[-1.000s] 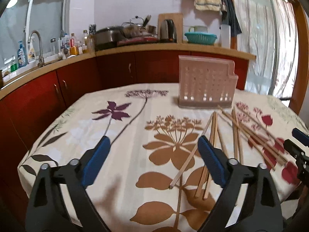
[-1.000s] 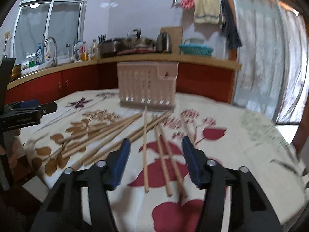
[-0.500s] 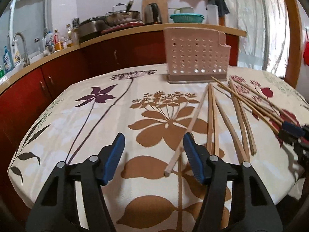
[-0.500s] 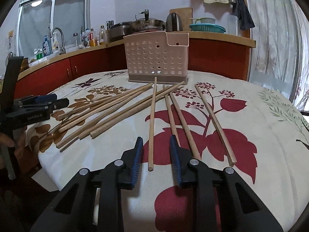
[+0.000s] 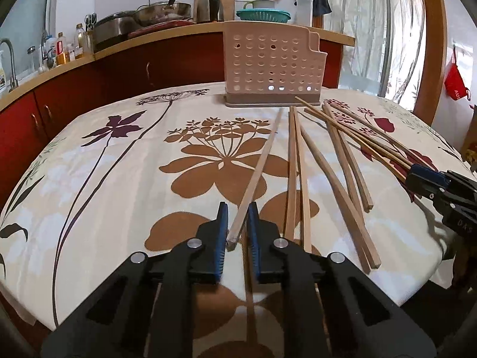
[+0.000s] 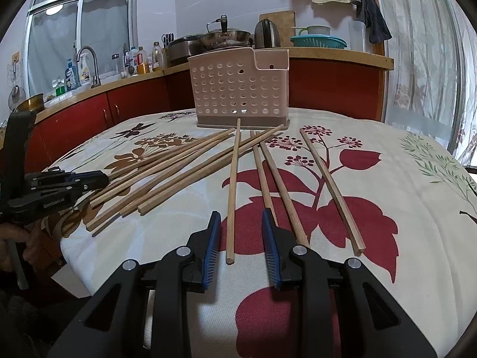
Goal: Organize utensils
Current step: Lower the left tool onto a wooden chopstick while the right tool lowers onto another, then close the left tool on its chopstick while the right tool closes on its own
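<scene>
Several wooden chopsticks lie fanned on a floral tablecloth in front of a pink perforated utensil holder (image 5: 272, 65), which also shows in the right wrist view (image 6: 240, 91). My left gripper (image 5: 238, 208) has its pads closed onto the near end of one pale chopstick (image 5: 259, 167). My right gripper (image 6: 241, 219) is open, its pads either side of the near end of another chopstick (image 6: 232, 191) without touching it.
The table edge (image 5: 447, 268) drops off at right, close to the right gripper's body (image 5: 441, 188). A kitchen counter (image 5: 179, 32) with pots, kettle and bottles runs behind the table. The left gripper's body (image 6: 56, 188) sits at the table's left edge.
My left gripper moved forward and closed onto the pale chopstick's end. My right gripper stayed around its chopstick, its jaws slightly wider than half a second ago.
</scene>
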Demonstrator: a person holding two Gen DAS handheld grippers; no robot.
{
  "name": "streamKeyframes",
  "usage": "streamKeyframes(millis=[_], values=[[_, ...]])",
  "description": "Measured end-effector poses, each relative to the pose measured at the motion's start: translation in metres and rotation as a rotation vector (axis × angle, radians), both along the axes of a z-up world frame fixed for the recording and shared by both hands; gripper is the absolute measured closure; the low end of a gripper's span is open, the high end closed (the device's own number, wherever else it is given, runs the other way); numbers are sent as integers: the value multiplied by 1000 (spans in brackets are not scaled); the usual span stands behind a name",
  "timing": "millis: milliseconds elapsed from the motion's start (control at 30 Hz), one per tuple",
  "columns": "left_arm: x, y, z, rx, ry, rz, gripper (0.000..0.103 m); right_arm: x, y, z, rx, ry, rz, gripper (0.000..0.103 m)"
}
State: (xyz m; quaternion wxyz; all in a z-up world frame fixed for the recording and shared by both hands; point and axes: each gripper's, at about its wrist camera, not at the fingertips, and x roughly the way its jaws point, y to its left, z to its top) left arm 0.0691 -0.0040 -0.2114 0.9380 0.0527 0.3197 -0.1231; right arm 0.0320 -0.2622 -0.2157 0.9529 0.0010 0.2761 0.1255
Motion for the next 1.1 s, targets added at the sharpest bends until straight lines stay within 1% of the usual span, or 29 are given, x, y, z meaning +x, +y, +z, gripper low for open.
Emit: streamKeyframes(millis=[100, 133, 233, 300, 333, 367, 433, 500, 533, 567, 600, 633, 667, 767, 833, 1000, 1100], values=[[-6, 1, 0, -9, -2, 1, 94, 0, -1, 0, 4, -1, 1, 73], [-8, 1, 1, -12, -7, 2, 95, -1, -1, -1, 4, -2, 1, 73], [-8, -2, -1, 18, -20, 13, 92, -1, 0, -2, 4, -2, 2, 73], [-7, -1, -1, 21, -26, 28, 84, -1, -1, -1, 4, -2, 2, 73], [-5, 0, -1, 15, -29, 40, 75, -1, -1, -1, 3, -3, 1, 73], [-5, 1, -2, 5, -29, 44, 72, -1, -1, -1, 5, -2, 2, 73], [-4, 4, -3, -18, -32, 48, 72, 0, -1, -1, 6, 4, 4, 73], [-5, 2, -4, -13, -41, 46, 74, -1, -1, -1, 5, 2, 3, 73], [-6, 1, -4, -8, -47, 40, 77, -2, -1, 0, 6, -2, 3, 73], [-7, 0, -5, -10, -49, 30, 84, -3, -1, 0, 8, -2, 4, 73], [-8, -1, -5, -14, -52, 12, 88, -3, -1, -1, 11, -2, 4, 73], [-8, -3, -5, -10, -55, 7, 92, -3, -2, -1, 16, 0, 1, 77], [-9, -5, -5, -3, -58, 0, 95, -2, -3, -1, 17, 3, -3, 82], [-11, -7, -4, 10, -63, -9, 96, -2, -7, -2, 37, 10, -4, 91], [-11, -7, -4, 8, -63, -8, 96, -2, -8, -2, 38, 12, -5, 93], [-12, -7, -2, 7, -71, -5, 96, -1, -7, 0, 23, 12, 4, 94], [-13, -6, -2, 7, -66, -6, 96, -5, -3, 2, -3, -2, 7, 94]])
